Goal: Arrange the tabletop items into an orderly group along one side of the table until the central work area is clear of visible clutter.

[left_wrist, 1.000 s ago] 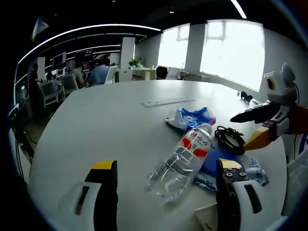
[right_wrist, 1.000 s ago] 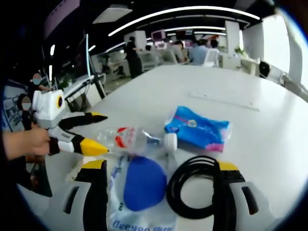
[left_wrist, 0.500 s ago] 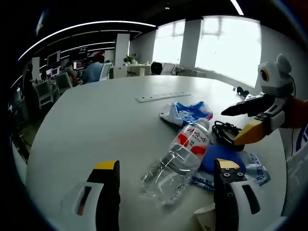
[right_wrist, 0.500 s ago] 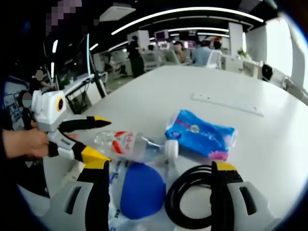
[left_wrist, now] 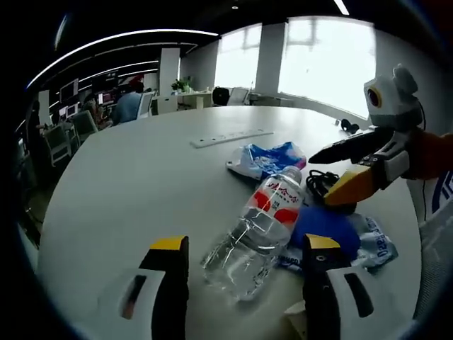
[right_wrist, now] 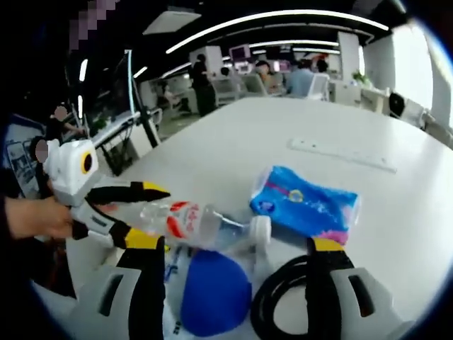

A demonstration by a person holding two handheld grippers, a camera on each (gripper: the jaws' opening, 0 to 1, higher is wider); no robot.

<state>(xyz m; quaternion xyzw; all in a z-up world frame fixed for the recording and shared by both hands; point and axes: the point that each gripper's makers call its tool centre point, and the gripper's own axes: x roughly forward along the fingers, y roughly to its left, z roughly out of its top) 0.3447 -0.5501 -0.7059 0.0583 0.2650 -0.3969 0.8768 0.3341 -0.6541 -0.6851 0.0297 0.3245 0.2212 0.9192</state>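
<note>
Setting: an open office lay behind a round white table (left_wrist: pixel 134 184).
Bottle: a clear water bottle (left_wrist: pixel 258 230) lay on its side beside a blue packet (left_wrist: pixel 265 159).
Pouch: a blue-centred pouch (right_wrist: pixel 212 290) sat next to a black cable coil (right_wrist: pixel 279 301).
Left gripper (left_wrist: pixel 243 248): jaws apart, straddling the bottle's base, nothing clasped.
Right gripper (right_wrist: pixel 230 249): jaws spread, nothing gripped, over pouch and coil.

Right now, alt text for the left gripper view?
A clear plastic water bottle lies on its side on a white round table, between the open left tool jaws. Past it lie a blue tissue pack and a black cable coil; the right tool reaches in, open.
</note>
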